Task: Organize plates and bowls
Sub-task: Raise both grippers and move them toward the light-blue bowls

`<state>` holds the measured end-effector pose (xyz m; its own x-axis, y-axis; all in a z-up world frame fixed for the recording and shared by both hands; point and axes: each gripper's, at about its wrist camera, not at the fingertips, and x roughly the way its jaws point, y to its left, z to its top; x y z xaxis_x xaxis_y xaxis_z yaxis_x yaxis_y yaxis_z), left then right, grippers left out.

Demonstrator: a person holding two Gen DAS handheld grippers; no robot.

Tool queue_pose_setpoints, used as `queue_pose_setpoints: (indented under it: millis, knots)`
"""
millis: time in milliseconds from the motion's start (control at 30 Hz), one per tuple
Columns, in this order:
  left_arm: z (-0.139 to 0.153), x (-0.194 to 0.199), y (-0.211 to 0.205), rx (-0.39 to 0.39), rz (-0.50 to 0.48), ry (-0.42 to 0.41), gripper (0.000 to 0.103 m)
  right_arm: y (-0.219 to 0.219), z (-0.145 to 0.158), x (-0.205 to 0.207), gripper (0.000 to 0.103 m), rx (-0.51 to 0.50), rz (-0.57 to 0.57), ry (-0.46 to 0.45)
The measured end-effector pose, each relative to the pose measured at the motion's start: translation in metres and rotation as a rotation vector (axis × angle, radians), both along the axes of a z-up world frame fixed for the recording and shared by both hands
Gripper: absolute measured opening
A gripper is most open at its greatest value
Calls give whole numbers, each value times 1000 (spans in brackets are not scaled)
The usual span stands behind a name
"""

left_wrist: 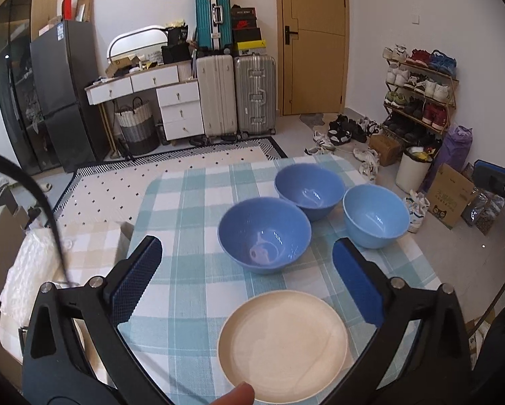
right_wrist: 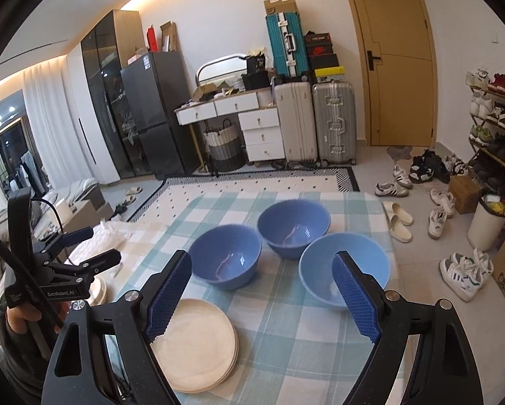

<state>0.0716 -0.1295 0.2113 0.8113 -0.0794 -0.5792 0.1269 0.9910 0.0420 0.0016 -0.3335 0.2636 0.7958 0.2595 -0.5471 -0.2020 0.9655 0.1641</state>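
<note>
Three blue bowls stand apart on the checked tablecloth [left_wrist: 185, 209]: a dark one nearest [left_wrist: 264, 236], a second dark one behind it [left_wrist: 308, 189] and a lighter one to the right [left_wrist: 375, 214]. Cream plates [left_wrist: 282, 341] lie in front of them; the right wrist view shows them as a small stack [right_wrist: 198, 344]. My left gripper [left_wrist: 247, 244] hangs open above the table, nothing between its pads. My right gripper [right_wrist: 261, 258] is open and empty too, above the near dark bowl [right_wrist: 225, 256] and the light bowl [right_wrist: 343, 266]. The left gripper [right_wrist: 104, 243] shows at the left in that view.
A thumb [left_wrist: 235, 395] shows at the bottom edge. Beyond the table lie a patterned rug [right_wrist: 252, 185], white drawers [right_wrist: 259, 135] and suitcases [right_wrist: 333, 128]. Shoes [right_wrist: 400, 222], a white bin [right_wrist: 488, 222] and a shoe rack [left_wrist: 417, 98] are on the right.
</note>
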Motion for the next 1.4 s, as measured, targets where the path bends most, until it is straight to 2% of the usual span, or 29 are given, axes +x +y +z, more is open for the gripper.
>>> queue_pose_setpoints:
  millis: [133,300,567,1000,1400]
  knots:
    - [22,-1,-1,-3,5,-12,101,-12,24,-2,91,-16,-25,-17]
    - [24,4,-2,-20,3,18,101,-18,26,-2,93,-12,-20,-1]
    - [-4,26,3,-36,10,73,101,4,-13,20,101,-4,42,64]
    - [-71,86,14,-36,8,164,101,35,-98,81,101,6,56,196]
    - [-114,140,20,-57,27,220,101,51,-147,128,101,-12,86,272]
